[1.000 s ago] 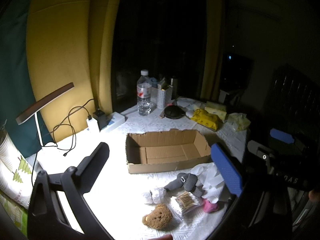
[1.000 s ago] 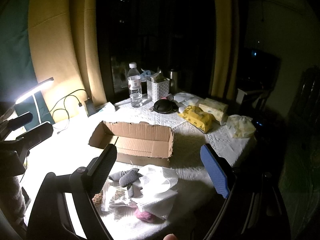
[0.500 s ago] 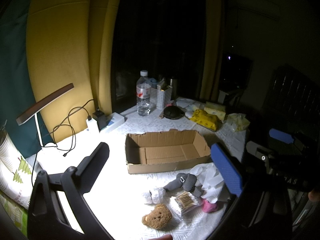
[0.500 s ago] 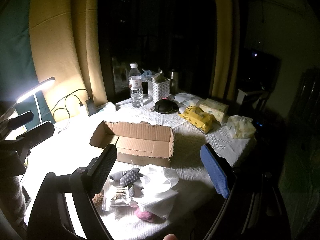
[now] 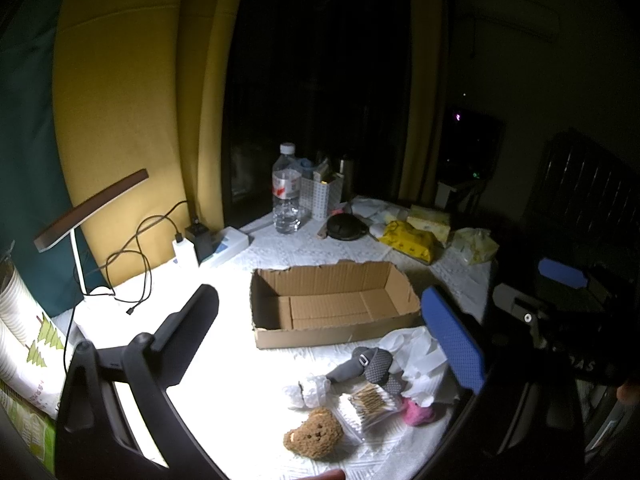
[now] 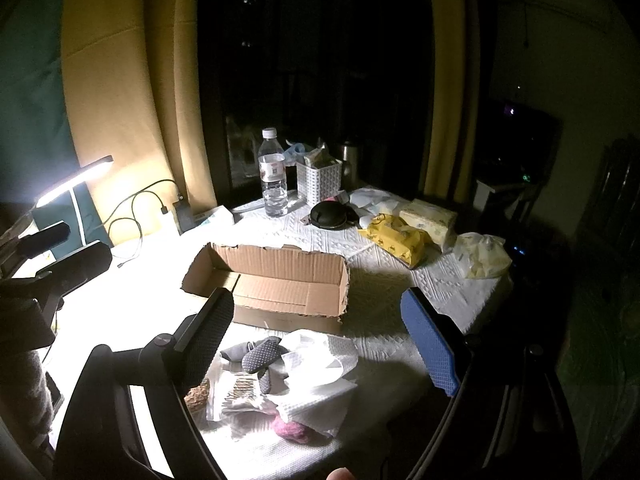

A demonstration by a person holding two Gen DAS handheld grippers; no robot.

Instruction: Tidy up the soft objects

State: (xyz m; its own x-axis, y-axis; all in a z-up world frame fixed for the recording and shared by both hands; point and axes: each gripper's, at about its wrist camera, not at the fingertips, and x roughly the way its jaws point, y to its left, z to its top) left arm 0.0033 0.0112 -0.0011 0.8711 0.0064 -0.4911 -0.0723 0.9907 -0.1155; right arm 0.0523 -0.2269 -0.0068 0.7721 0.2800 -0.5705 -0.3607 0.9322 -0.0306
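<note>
Both claws are wide apart and hold nothing; the right claw [image 6: 324, 344] is nearer the grey sock [image 6: 259, 355], lying slanted at lower centre, below the cardboard box [image 6: 280, 280].

We are seeing a brown cardboard box [image 5: 332, 304] mid-frame, a brown sponge [image 5: 314, 434] and pink puff [image 5: 418, 416] at lower centre, grey dotted socks [image 6: 260, 354], and yellow packets [image 6: 394, 236] at upper right.

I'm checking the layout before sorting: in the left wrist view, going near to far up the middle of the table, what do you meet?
Brown bear sponge → grey socks → cardboard box → water bottle.
</note>
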